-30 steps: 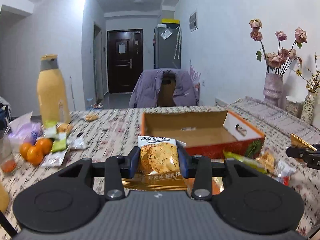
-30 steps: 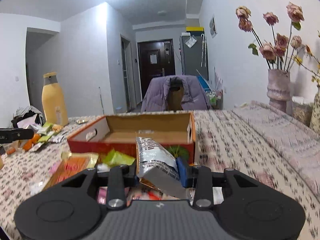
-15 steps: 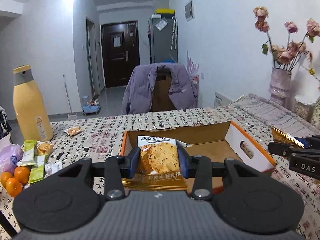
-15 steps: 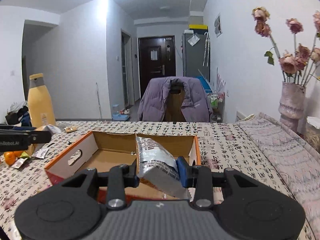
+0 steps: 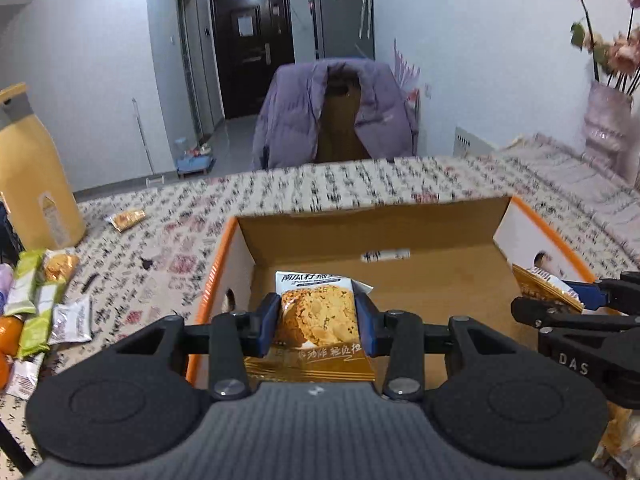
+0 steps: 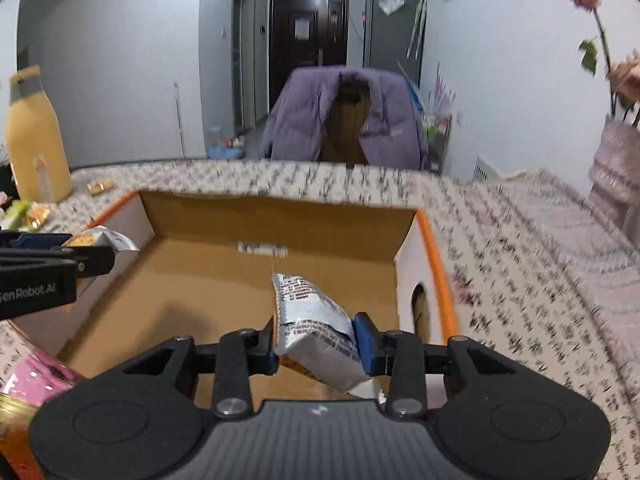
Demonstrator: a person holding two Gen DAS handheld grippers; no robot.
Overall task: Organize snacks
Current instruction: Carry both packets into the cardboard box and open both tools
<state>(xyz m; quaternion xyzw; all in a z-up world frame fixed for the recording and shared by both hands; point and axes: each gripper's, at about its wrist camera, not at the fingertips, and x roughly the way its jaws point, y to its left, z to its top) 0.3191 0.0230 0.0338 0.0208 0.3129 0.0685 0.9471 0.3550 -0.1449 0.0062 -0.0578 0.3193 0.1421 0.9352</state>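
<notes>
Cookie packet (image 5: 318, 312) and silver packet (image 6: 316, 326), each clamped in a claw, hang above bare box floor (image 6: 192, 276) inside orange rims.

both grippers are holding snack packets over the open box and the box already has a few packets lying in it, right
Not quite. Both the left gripper and right gripper do hold a packet over the open box, but the right wrist view shows the box floor bare, with no packets lying in it yet.
</notes>
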